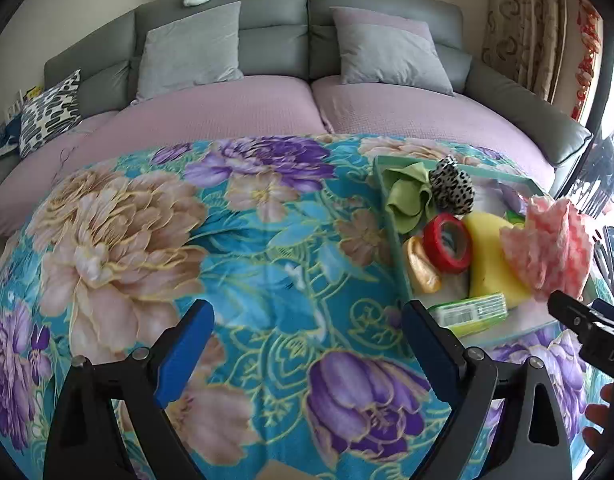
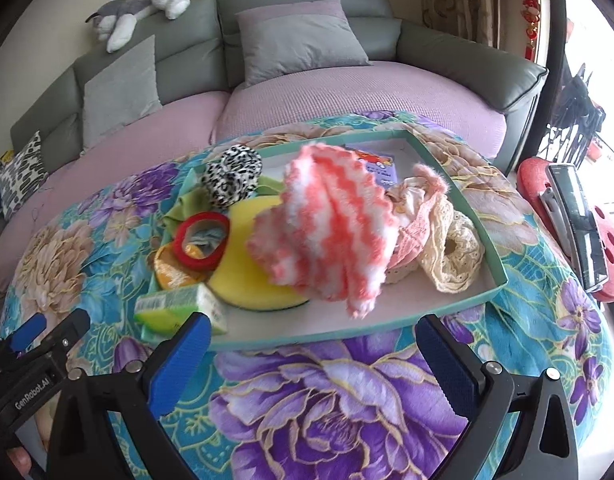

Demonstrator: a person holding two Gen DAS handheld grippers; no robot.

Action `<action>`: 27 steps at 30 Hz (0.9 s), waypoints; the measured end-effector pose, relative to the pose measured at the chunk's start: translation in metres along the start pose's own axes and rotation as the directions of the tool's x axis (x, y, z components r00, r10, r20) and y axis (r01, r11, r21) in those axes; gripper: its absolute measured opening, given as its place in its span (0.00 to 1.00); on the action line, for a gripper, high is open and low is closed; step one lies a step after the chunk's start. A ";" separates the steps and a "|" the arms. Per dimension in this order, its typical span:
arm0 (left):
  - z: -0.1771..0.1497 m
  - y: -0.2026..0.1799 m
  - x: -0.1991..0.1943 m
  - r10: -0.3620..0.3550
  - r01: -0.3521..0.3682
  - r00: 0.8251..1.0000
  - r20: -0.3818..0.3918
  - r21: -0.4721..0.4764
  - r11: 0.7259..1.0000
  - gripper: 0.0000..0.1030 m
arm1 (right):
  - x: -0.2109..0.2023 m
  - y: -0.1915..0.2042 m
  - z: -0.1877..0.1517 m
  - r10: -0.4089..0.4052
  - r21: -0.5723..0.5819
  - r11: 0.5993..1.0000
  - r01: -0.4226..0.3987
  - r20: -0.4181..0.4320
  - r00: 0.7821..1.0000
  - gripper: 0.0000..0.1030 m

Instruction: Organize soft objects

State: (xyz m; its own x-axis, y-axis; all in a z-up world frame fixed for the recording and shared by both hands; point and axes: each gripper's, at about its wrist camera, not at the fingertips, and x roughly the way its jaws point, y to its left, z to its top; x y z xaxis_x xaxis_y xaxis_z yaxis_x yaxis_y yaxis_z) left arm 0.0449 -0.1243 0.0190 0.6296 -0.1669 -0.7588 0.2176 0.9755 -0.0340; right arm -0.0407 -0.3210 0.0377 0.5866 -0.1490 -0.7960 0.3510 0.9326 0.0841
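Fluffy pink and white yarn makes up the cloth (image 2: 327,224) you care about. It sits on top of the pile in the teal tray (image 2: 463,296), resting on the yellow sponge (image 2: 243,252) and leaning on the pink lace thing (image 2: 419,216). It looks blurry, so you cannot tell if it lies fully still.

It should be very light, soft and squishy. It will fold and droop when you lift it, and it will not break. Pinch a thick bunch near its top middle, so a loose corner does not slip out. Push down a little first, because fluffy stuff squashes flat.

Your right tongs (image 2: 311,352) are spread wide and hold nothing, low in front of the tray. Your left tongs (image 1: 307,336) are wide and hold nothing too, over the flowery blanket (image 1: 247,248), left of the tray.

The red ring (image 2: 203,240), the spotted scrunchie (image 2: 231,176) and the cream lace (image 2: 455,256) are close by, so try not to drag them along.

Words you can read: "GenRobot.AI" is on the left tool's body in the right view. The green pack (image 2: 179,308) and the blue card (image 2: 379,164) have writing too small to read.
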 end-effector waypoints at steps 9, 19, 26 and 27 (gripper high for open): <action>-0.009 0.010 -0.006 -0.012 0.011 1.000 -0.027 -0.025 1.000 0.92 | -0.003 0.011 -0.011 0.032 -0.020 0.999 -0.032 -0.013 0.999 1.00; -0.020 0.004 -0.015 0.052 -0.051 0.999 -0.015 0.032 0.998 0.92 | 0.003 0.014 -0.016 0.048 -0.024 0.999 -0.049 -0.045 0.998 1.00; -0.022 0.001 -0.013 0.095 -0.093 0.995 -0.024 0.063 0.994 0.92 | 0.012 0.013 -0.019 0.048 -0.019 0.999 -0.049 -0.070 0.996 1.00; -0.022 0.001 -0.013 0.092 -0.090 0.995 -0.027 0.065 0.994 0.92 | 0.013 0.012 -0.019 0.048 -0.019 0.999 -0.049 -0.071 0.996 1.00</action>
State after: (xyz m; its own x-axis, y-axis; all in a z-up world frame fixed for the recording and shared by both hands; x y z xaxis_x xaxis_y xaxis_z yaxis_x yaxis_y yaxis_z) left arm 0.0205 -0.1183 0.0140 0.6267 -0.0726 -0.7758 0.2077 0.9752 0.0766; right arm -0.0425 -0.3051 0.0167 0.5495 -0.0807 -0.8316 0.3074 0.9450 0.1114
